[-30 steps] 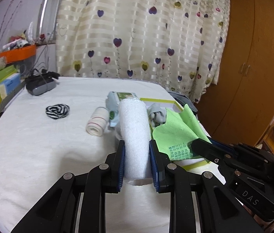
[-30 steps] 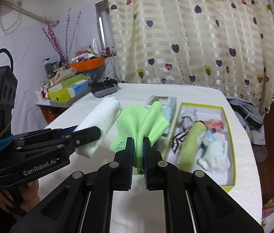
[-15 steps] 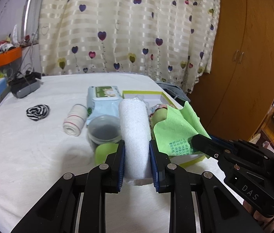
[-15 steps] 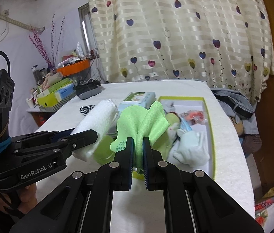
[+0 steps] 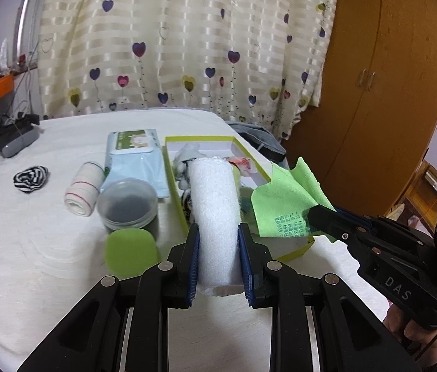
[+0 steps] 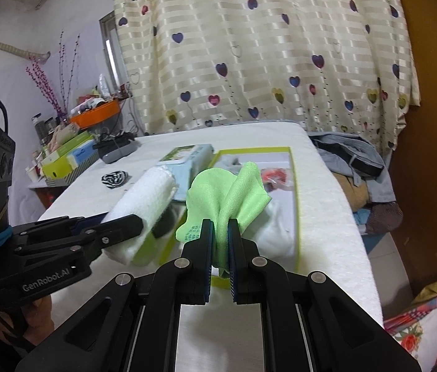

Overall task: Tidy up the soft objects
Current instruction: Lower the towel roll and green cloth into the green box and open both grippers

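So both hands were loaded at this point: the left hand-held gripper (image 5: 218,248) was clamped on a rolled white towel (image 5: 215,204), and the right hand-held gripper (image 6: 220,241) was pinched fully closed on a bunched green cloth (image 6: 227,192). Both were hovering over the near end of the green-rimmed box (image 5: 200,138) in the middle of the frame, which already had some small soft bits in it. Looked to me like the carry-to-the-box step, so next they'd need to lower each one into a free spot and let go. Kinda crowded though: a clear lidded tub (image 5: 127,203) and a green sponge thing (image 5: 130,252) sat just left of the box, with a wipes pack (image 5: 134,152), a striped roll (image 5: 83,189) and a black-and-white sock ball (image 5: 31,178) further left on the white bed (image 5: 32,263).
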{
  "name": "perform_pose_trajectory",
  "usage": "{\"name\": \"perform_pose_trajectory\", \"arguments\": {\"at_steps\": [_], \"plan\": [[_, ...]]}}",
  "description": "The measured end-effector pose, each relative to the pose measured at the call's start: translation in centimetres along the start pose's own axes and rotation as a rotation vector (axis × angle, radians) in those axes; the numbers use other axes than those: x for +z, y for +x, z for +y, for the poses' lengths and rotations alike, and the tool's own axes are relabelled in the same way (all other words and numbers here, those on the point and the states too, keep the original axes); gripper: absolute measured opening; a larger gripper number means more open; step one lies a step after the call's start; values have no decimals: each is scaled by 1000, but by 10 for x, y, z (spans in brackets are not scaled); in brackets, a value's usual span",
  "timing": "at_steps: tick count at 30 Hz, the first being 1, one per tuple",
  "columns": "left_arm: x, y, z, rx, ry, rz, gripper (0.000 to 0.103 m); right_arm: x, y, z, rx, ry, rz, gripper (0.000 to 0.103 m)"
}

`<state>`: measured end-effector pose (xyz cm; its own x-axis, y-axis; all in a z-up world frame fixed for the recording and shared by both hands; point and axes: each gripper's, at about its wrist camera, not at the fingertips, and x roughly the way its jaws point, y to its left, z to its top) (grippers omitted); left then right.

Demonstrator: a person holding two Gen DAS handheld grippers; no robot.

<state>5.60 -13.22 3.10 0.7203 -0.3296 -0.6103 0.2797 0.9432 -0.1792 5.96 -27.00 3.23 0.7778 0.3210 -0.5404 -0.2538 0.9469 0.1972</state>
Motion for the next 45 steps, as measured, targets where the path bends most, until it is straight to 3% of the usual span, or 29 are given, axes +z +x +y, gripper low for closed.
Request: {"name": "perform_pose_trajectory", "arguments": {"at_steps": [9,21,45], "plan": [[-8,19,-14,-59,17,62,21,-9,9,-17,-25,21,47,9],[-3,49,-15,-72,6,129,21,-15,39,-27,-26,24,134,9],[17,98,-13,-54,-7,170,21,3,80,-41,-13,4,196,12]]}}
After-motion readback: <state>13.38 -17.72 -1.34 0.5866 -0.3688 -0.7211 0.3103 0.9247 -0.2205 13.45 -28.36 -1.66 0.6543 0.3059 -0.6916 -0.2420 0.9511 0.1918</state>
